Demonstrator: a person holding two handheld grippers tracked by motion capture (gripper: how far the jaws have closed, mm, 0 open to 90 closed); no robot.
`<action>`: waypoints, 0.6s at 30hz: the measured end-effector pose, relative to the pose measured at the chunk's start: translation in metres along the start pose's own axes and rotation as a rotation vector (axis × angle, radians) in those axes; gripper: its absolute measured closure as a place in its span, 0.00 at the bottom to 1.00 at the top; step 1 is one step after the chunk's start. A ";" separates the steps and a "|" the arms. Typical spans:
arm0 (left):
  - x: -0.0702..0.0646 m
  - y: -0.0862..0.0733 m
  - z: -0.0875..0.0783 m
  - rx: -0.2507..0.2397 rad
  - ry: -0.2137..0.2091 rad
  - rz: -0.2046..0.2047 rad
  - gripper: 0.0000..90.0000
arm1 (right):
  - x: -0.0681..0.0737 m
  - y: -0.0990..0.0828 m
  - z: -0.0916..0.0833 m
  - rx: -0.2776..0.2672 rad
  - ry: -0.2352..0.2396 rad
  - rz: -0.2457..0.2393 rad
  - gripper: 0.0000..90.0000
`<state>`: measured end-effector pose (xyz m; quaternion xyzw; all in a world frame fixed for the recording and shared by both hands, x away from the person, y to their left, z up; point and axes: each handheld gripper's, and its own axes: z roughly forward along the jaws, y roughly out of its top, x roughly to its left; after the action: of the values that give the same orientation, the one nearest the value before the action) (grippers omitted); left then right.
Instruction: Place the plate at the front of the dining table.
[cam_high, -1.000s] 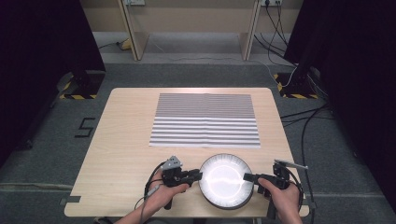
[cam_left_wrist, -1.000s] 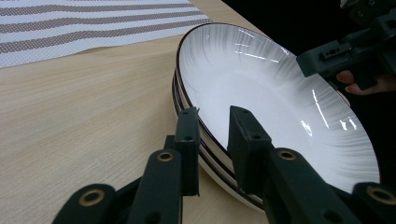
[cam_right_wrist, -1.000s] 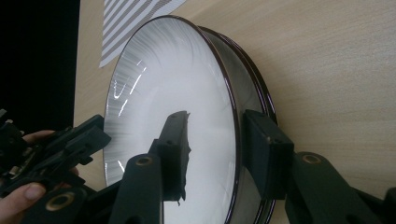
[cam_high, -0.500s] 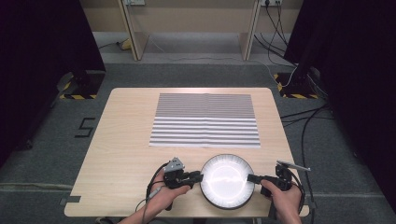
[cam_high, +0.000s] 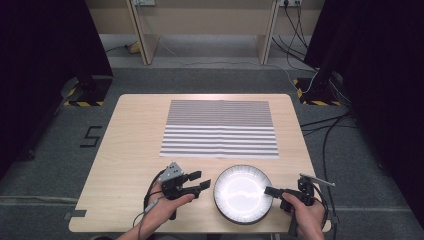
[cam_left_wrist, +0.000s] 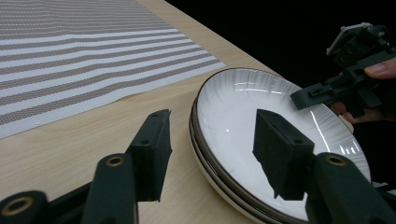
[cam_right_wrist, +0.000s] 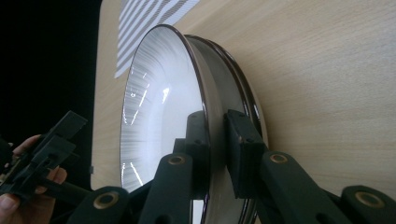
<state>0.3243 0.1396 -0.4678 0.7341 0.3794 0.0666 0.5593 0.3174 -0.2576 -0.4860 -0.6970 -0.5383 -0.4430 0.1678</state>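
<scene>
Two white plates with dark rims are stacked at the table's front, the top plate (cam_high: 241, 191) (cam_left_wrist: 243, 107) (cam_right_wrist: 154, 93) on the lower plate (cam_right_wrist: 235, 70). My left gripper (cam_high: 199, 181) (cam_left_wrist: 210, 126) hovers just left of the stack, tilted down at it. Its jaws have just been opening and stand open with nothing held. My right gripper (cam_high: 268, 190) (cam_right_wrist: 215, 135) grips the top plate's right rim, one pad inside the plate and one under the rim. Its jaws have just closed and then eased slightly, with the rim still between them.
A grey-and-white striped placemat (cam_high: 220, 127) (cam_left_wrist: 70, 60) lies flat on the far half of the wooden table (cam_high: 130, 150). Cables trail from both grippers over the front edge. Dark curtains and cabling surround the table.
The left gripper was shut at the plates' left rim; it has opened and lifted slightly away. The right gripper's jaws, wide a second ago, have shut on the right rim.
</scene>
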 end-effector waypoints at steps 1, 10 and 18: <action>0.001 0.000 -0.002 0.001 0.003 0.001 0.48 | 0.000 0.000 -0.001 0.000 0.011 0.003 0.89; 0.009 -0.001 -0.013 -0.003 0.030 -0.016 0.42 | 0.006 0.004 -0.007 -0.032 0.025 -0.002 0.89; 0.012 -0.002 -0.019 -0.004 0.039 -0.018 0.40 | 0.011 0.006 -0.006 -0.033 0.024 -0.017 0.88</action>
<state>0.3215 0.1624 -0.4665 0.7281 0.3965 0.0767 0.5539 0.3200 -0.2578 -0.4727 -0.6896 -0.5347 -0.4617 0.1590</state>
